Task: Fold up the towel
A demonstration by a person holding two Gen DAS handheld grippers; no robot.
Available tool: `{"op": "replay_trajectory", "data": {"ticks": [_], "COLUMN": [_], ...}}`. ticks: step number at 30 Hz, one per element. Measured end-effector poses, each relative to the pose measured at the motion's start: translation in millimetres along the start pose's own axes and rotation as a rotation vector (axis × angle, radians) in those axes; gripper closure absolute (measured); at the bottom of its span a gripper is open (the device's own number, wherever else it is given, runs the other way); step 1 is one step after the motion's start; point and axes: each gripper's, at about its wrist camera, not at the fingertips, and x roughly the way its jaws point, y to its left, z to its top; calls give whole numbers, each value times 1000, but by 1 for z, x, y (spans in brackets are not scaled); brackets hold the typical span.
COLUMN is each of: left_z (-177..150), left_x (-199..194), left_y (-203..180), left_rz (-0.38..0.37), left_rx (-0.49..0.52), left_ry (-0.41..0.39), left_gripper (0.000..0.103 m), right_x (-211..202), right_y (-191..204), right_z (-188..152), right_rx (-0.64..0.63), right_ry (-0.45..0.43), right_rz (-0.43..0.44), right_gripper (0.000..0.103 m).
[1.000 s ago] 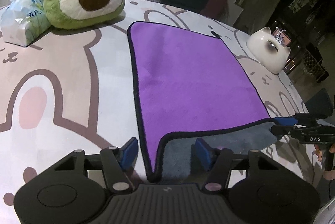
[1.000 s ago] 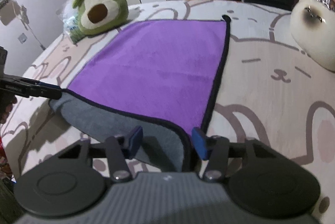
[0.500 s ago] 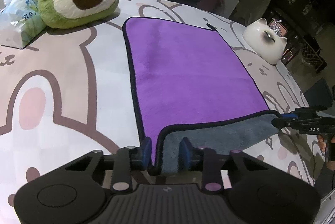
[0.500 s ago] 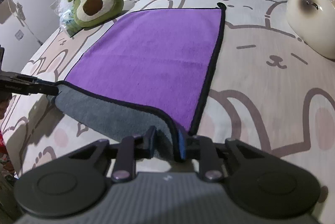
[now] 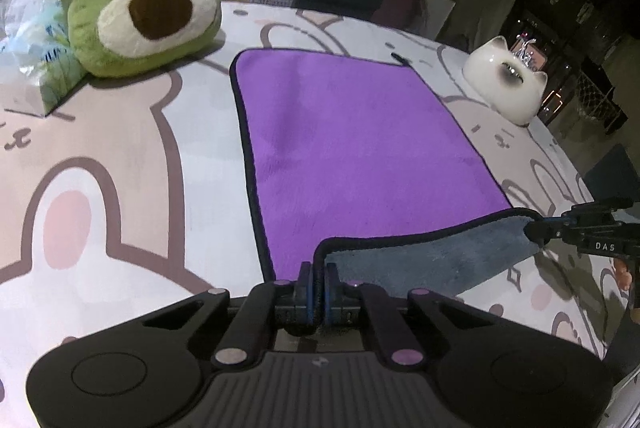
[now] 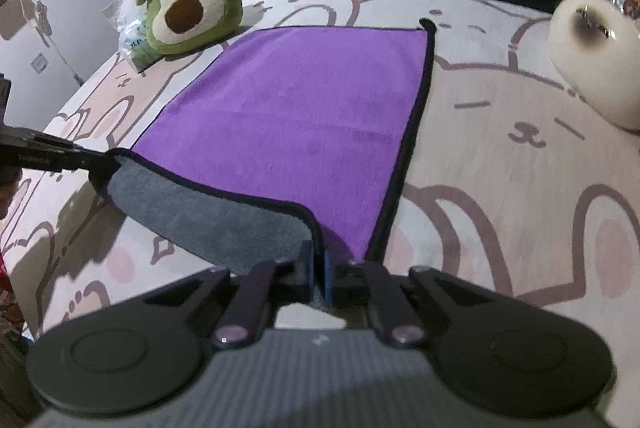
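Both near corners pinched: left gripper [image 5: 316, 286] and right gripper [image 6: 318, 274] clamp the towel [image 5: 360, 144]. Near edge lifted, fold itself not yet made.

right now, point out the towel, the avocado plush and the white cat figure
towel [image 5: 360, 132], left wrist view, middle of its purple face
avocado plush [image 5: 160, 8], left wrist view, brown pit patch
white cat figure [image 6: 596, 68], right wrist view, its white body
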Motion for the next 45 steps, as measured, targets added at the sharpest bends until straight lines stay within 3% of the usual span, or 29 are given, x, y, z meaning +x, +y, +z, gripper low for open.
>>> {"op": "replay_trajectory", "data": {"ticks": [10,22,37,45], "left_z": [16,51,123,158], "left_x": [-15,-19,-15,12], "left_y": [-5,-14,-2,9], "left_rz": [-8,20,63,89], "left_rx": [0,27,60,70], "left_ry": [-60,-114,-219,-220], "left_gripper": [98,98,98,98], "right_x": [-16,-22,-20,-2], "right_y": [-9,-3,-19,-35], "right_z": [11,40,118,151], "right_rx": [69,27,7,17], "right_ry": [-79,-146,-236,-257], "right_rz": [30,14,-20,-38], "right_gripper": [97,97,97,97]}}
